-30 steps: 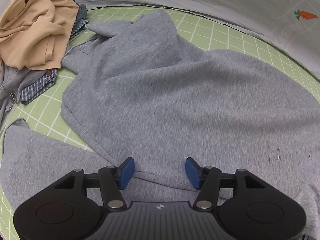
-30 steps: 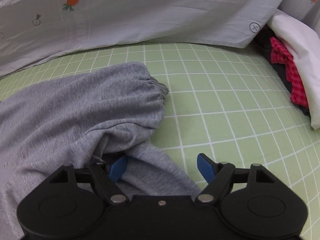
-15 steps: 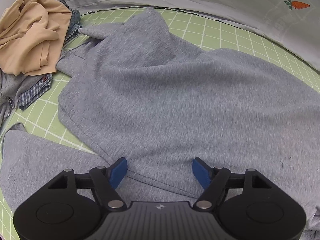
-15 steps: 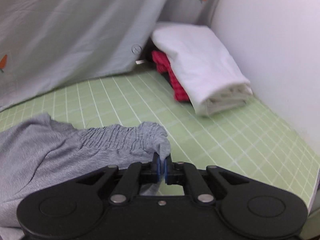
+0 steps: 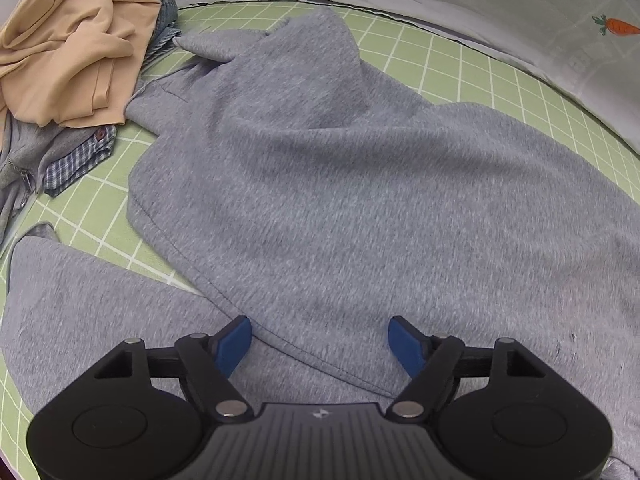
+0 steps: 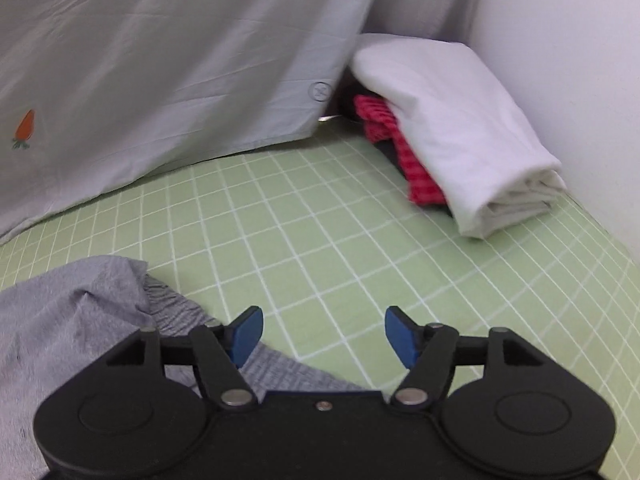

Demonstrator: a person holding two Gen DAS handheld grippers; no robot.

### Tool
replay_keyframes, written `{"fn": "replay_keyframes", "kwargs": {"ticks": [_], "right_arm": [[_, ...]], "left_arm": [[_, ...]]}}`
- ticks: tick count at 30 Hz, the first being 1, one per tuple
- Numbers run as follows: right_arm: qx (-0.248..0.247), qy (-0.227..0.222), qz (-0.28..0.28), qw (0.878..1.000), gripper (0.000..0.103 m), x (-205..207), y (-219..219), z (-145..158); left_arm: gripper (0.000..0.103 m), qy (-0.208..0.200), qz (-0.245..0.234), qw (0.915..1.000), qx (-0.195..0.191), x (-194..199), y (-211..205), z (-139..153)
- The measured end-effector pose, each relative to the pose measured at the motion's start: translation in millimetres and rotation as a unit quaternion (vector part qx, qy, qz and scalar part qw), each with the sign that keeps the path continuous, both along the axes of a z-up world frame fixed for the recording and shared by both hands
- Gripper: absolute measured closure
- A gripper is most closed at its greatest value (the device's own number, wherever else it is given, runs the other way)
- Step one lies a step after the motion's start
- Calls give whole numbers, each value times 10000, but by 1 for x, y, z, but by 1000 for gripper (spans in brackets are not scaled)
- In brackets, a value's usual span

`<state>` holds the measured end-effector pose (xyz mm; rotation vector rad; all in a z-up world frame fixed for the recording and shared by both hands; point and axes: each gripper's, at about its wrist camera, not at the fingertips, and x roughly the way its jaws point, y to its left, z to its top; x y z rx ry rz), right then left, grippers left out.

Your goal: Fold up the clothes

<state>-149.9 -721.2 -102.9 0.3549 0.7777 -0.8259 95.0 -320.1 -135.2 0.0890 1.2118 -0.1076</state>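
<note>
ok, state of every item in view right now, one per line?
grey sweatshirt: spread loose on the green checked sheet, not folded, held by neither tool
left tool: opening, over a sweatshirt seam, gripping nothing
right tool: opening, empty, cuff beside it
tan garment: crumpled on a pile
white garment: folded, stacked over red checked cloth

Ahead of the right gripper (image 6: 324, 334), whose jaws are opening with nothing between them, the green gridded sheet (image 6: 320, 232) lies bare as far as the folded white stack (image 6: 460, 128) and red checked cloth (image 6: 416, 176) by the wall. The hanging grey curtain (image 6: 168, 64) closes the far side. On the left, the grey garment (image 5: 340, 184) covers most of the surface; a tan heap (image 5: 68, 44) blocks the far left corner.
</note>
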Motion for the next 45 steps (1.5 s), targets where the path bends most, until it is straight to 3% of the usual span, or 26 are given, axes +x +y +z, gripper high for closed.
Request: {"fn": "replay_keyframes", "kwargs": {"ticks": [7,10,11,12,13,14,15,17,20,22,24,26,32,37,40,45], "right_arm": [[452,195,1385,9891,30,72,12,-35],[195,426,1691,9845,36,88,23,-43],[139,408,1786,9830,60,89,24,-42],[114,395,1817,9825,72,90,22,-40],[92,383,1838,9822,76,91,19,-37],[-45,363,1777,9834,93,92,10,-33],[-198,341,1702,9846,99,92,-1,-28],[-550,347,1329,9890,99,96,-31,-19],[-912,241,678,9932,98,97,-80,1],[-1024,179,353,9940,88,95,-106,16],[-1112,100,176,9936,52,86,-112,27],[-1057,-155,19,9943,44,65,-108,33],[-61,-365,-1152,9926,41,-27,-85,9],[742,-743,-2239,9689,35,-100,-67,-16],[1085,-831,-2352,9623,34,-114,-58,-27],[1463,-1071,-1942,9641,32,-105,-51,-37]], "left_arm": [[27,-76,310,9994,100,12,14,5],[27,-64,349,9993,137,14,18,4],[27,-58,358,9992,152,15,19,4],[27,-70,351,9992,152,16,18,5],[27,-82,345,9993,152,17,17,5],[27,-128,334,9993,133,18,17,8],[27,-182,317,9993,112,20,16,10],[27,-290,282,9992,70,23,15,16],[27,-416,217,9989,51,27,10,22],[27,-415,233,9989,35,28,8,22],[27,-388,254,9989,14,28,7,20],[27,-324,291,9990,39,24,7,17],[27,-85,375,9992,-46,8,18,11],[27,78,323,9993,-156,0,18,11],[27,74,199,9996,-177,-4,11,15],[27,17,92,9997,-215,-14,5,22]]}}
